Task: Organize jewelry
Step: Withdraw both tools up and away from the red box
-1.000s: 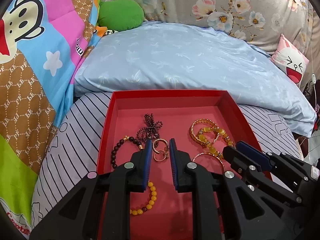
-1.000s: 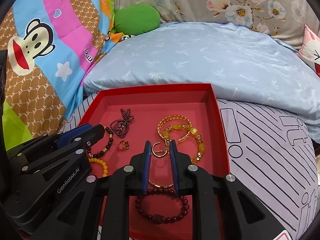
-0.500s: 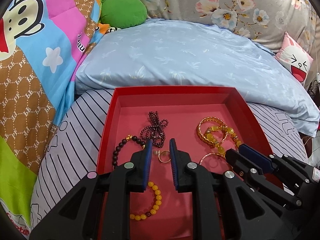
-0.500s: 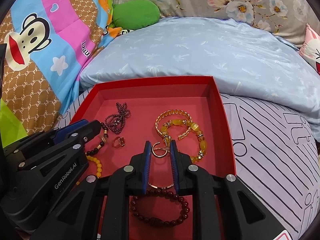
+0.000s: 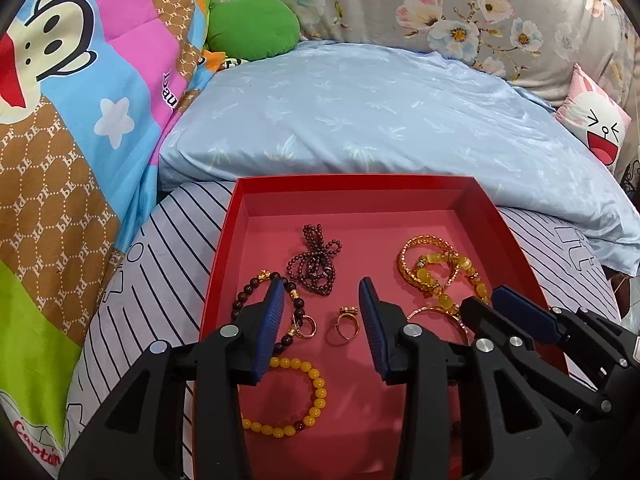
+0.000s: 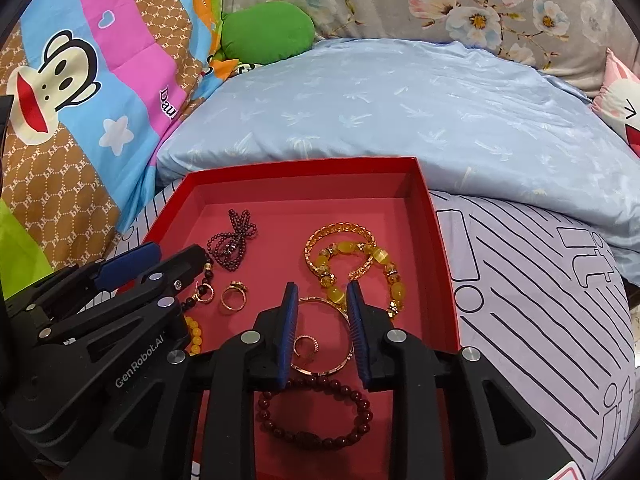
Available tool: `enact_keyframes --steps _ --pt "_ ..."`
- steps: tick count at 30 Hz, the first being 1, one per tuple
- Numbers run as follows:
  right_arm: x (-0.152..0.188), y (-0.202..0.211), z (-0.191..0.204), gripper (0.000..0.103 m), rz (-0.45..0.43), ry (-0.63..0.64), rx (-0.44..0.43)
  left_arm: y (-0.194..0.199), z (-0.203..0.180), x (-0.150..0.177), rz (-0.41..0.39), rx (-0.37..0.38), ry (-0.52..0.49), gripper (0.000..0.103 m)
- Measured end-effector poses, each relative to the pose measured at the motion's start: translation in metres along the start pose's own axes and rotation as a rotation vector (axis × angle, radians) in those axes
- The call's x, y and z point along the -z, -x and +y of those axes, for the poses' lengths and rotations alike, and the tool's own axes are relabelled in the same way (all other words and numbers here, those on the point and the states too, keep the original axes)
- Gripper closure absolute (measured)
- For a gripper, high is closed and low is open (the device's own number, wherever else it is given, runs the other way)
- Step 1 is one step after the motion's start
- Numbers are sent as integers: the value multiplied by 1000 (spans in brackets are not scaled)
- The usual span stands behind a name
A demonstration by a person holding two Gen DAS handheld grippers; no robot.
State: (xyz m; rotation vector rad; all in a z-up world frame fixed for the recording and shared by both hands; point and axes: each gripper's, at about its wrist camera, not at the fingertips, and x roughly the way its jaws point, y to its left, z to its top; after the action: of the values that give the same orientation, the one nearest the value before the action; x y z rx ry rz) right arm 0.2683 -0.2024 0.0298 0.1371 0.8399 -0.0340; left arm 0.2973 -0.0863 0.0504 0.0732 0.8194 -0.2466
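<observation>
Both views bright, even, soft light; shadows faint. Sharp focus thru centre, no motion blur. Strong fisheye bend + black vignette at corners. No glare.

A home bedroom, seen from on top of a bed. A large pale blue pillow (image 5: 360,120) lies across the middle of the scene. Behind it, at the far side, runs grey bedding printed with pink and white flowers (image 5: 460,12). On the left is a bright patchwork quilt with a cartoon monkey face (image 5: 52,52), stars and hearts. A green plush cushion (image 5: 252,26) sits at the far left, wedged between quilt and pillow. At the far right is a small pink cushion with a laughing cartoon face (image 5: 596,120). In the near part, a lilac cover with dark stripes (image 6: 540,288) carries a shallow red cardboard tray (image 5: 352,182).
</observation>
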Motion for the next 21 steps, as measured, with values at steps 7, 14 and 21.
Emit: enact_keyframes --steps 7,14,21 --pt "1 9 -3 64 -15 -13 13 7 2 0 -2 -9 8 65" --pt "3 23 -6 57 -32 -19 21 20 5 2 -16 -22 13 57" --pt "10 38 -2 57 -36 -13 18 32 5 8 -18 -23 11 57"
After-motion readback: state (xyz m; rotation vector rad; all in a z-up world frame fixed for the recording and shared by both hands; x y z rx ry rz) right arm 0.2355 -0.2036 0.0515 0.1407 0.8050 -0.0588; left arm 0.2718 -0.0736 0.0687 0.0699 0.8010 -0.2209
